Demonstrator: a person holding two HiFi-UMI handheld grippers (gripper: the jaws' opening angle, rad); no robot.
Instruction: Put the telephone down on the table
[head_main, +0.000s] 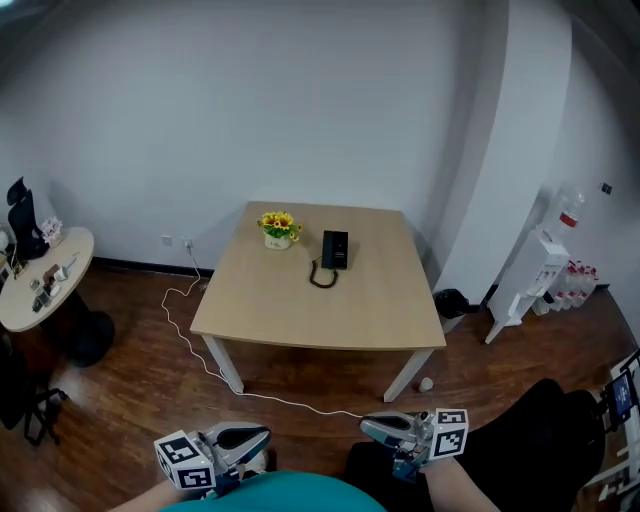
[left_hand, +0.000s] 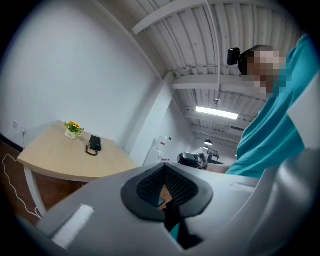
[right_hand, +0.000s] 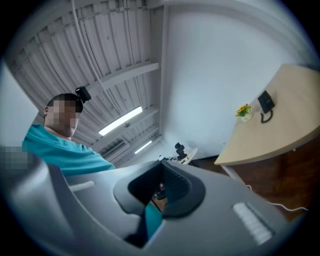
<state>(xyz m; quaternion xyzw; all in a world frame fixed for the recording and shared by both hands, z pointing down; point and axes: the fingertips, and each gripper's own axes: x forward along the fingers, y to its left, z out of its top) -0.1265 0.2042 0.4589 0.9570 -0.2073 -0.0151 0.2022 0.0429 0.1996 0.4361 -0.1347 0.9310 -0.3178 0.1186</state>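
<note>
judging the phone (head_main: 335, 249) already down near twelve o'clock on the counter (head_main: 300, 320), flowers (head_main: 279, 228) at its nine o'clock, hold left tool (head_main: 262, 433) and right tool (head_main: 368, 425), both closed and empty, well back.

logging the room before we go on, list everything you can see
table: 1, light wood, centre
telephone: 1, black, on the table, far side
flowers: 1 pot, yellow, on the table left of the telephone
cable: 1, white, on the floor by the table's left and near sides
round table: 1, pale, left edge, small items on it
bin: 1, black, floor right of the table
rack: 1, white, by the right wall
left gripper: 1, grey, bottom left, shut, empty
right gripper: 1, grey, bottom right, shut, empty
</note>
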